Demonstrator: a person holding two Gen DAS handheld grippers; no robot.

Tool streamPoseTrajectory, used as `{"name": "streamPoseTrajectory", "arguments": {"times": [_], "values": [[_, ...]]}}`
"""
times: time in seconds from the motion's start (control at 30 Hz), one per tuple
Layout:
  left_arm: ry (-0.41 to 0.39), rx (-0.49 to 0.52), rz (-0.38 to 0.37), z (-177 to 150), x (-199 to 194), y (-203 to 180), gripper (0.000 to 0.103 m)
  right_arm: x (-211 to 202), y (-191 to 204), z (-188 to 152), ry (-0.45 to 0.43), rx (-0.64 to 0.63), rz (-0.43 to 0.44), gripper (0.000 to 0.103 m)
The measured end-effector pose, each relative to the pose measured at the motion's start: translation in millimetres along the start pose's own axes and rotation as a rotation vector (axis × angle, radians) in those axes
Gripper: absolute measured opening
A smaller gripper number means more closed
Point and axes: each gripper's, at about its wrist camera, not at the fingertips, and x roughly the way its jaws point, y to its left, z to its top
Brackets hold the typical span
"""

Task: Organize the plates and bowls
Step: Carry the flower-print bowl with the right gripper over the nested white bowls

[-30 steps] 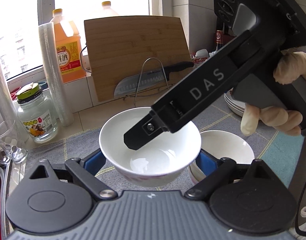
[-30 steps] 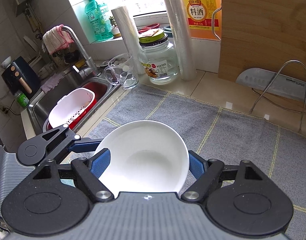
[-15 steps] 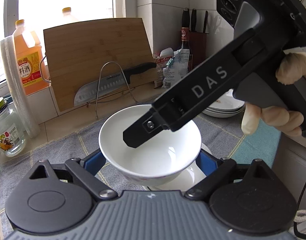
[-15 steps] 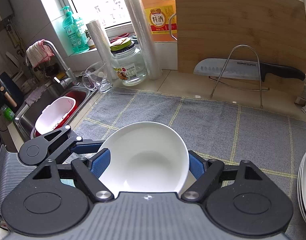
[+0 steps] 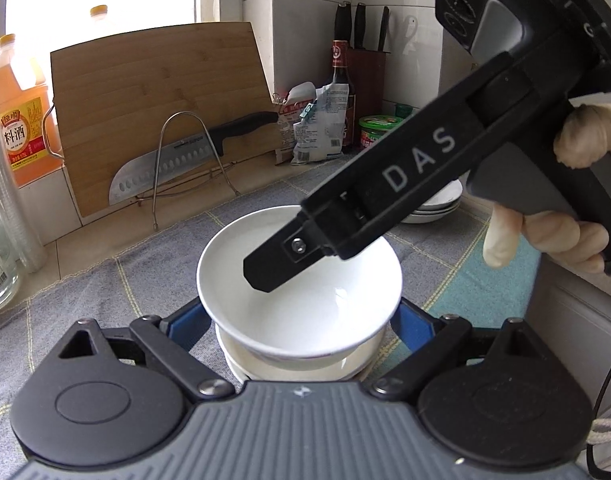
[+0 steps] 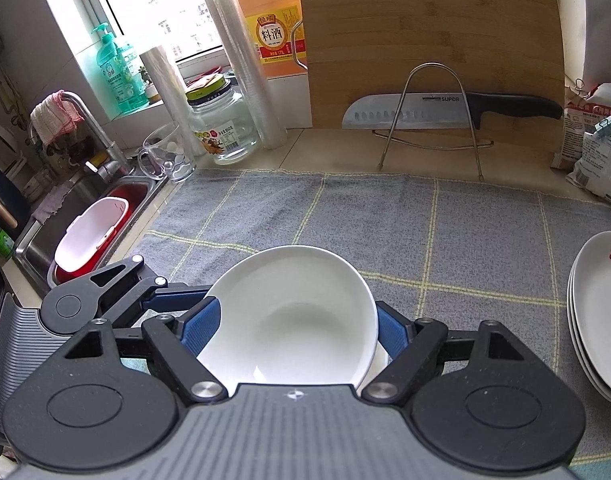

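White bowl carried rightward since a second ago, now directly over second bowl on grey mat; nesting nearly done. Left gripper jaws clamped on bowl sides; right gripper jaws clamped on same bowl. Plate stack near right; worktop edge close there, open mat to left.

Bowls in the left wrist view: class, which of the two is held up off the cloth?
The upper bowl, held between the left gripper fingers. The lower bowl sits beneath it, mostly hidden, only its rim showing.
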Motion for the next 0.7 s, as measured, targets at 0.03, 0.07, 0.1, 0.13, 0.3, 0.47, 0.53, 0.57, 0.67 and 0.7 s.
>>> {"name": "streamPoseTrajectory", "arguments": {"times": [0.03, 0.07, 0.1, 0.13, 0.3, 0.47, 0.53, 0.57, 0.67, 0.7], "values": [[0.004, 0.0, 0.0, 0, 1, -1, 0.095, 0, -1, -1, 0.002, 0.003, -0.001, 0.086], [0.006, 0.0, -0.001, 0, 2, -1, 0.095, 1, -1, -1, 0.005, 0.004, -0.001, 0.086], [0.009, 0.0, -0.001, -1, 3, 0, 0.095, 2, -2, -2, 0.007, 0.006, -0.001, 0.086], [0.013, -0.001, -0.001, -1, 4, 0, 0.095, 3, -3, -2, 0.011, 0.009, 0.0, 0.086], [0.028, -0.007, -0.004, 1, 14, 4, 0.095, 9, -5, -4, 0.023, 0.013, 0.0, 0.086], [0.036, -0.013, -0.007, 1, 19, 6, 0.095, 13, -6, -5, 0.035, 0.011, -0.002, 0.086], [0.037, -0.013, -0.008, 1, 20, 6, 0.095, 15, -6, -4, 0.037, 0.01, -0.003, 0.086], [0.037, -0.013, -0.008, 0, 20, 6, 0.095, 15, -6, -4, 0.039, 0.012, -0.003, 0.086], [0.04, -0.014, -0.01, 0, 22, 6, 0.095, 16, -7, -5, 0.042, 0.013, -0.002, 0.086], [0.041, -0.014, -0.01, 0, 22, 6, 0.095, 16, -7, -5, 0.043, 0.013, -0.003, 0.086]]}}
